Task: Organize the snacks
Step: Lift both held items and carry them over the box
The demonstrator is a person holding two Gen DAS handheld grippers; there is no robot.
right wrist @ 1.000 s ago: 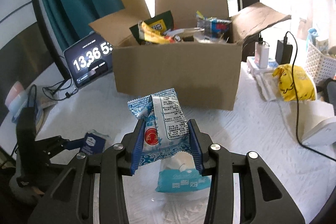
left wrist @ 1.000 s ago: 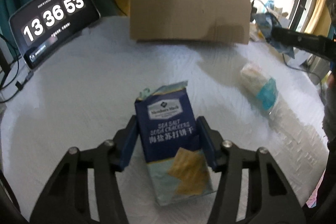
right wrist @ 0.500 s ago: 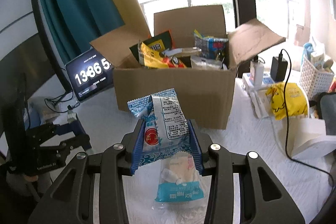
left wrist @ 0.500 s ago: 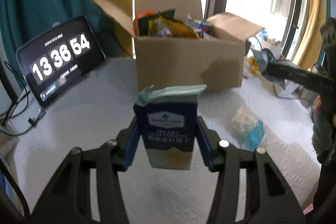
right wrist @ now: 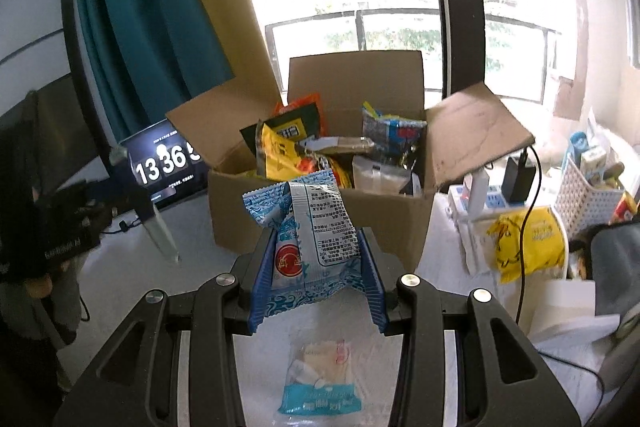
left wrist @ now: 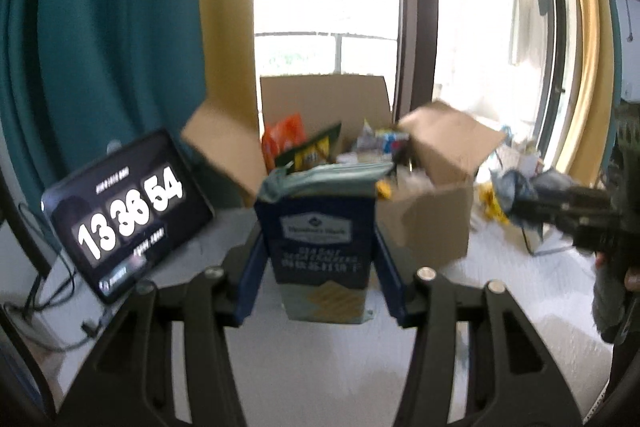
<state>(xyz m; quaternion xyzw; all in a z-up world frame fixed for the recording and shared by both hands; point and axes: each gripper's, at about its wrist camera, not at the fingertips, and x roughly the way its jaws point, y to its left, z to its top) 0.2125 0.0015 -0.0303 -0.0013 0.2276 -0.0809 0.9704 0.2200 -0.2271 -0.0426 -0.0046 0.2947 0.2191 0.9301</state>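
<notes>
My left gripper (left wrist: 320, 267) is shut on a dark blue cracker packet (left wrist: 320, 235), held upright above the table in front of the open cardboard box (left wrist: 424, 223). My right gripper (right wrist: 318, 267) is shut on a light blue and white snack bag (right wrist: 308, 227), lifted just short of the same box (right wrist: 320, 223), which holds several snack bags. A clear packet with a blue band (right wrist: 320, 379) lies on the white table under the right gripper. In the left wrist view the right gripper (left wrist: 568, 215) shows at the right edge. The left gripper (right wrist: 80, 223) shows at the left in the right wrist view.
A tablet clock (left wrist: 124, 215) leans at the left of the box, with cables beside it. Right of the box lie a yellow bag (right wrist: 524, 243), a white basket (right wrist: 588, 195), chargers and a cable. Teal curtain and window stand behind.
My left gripper has lifted the cracker packet off the table and tilted up toward the box. My right gripper has risen a little with its snack bag, closer to the box.
</notes>
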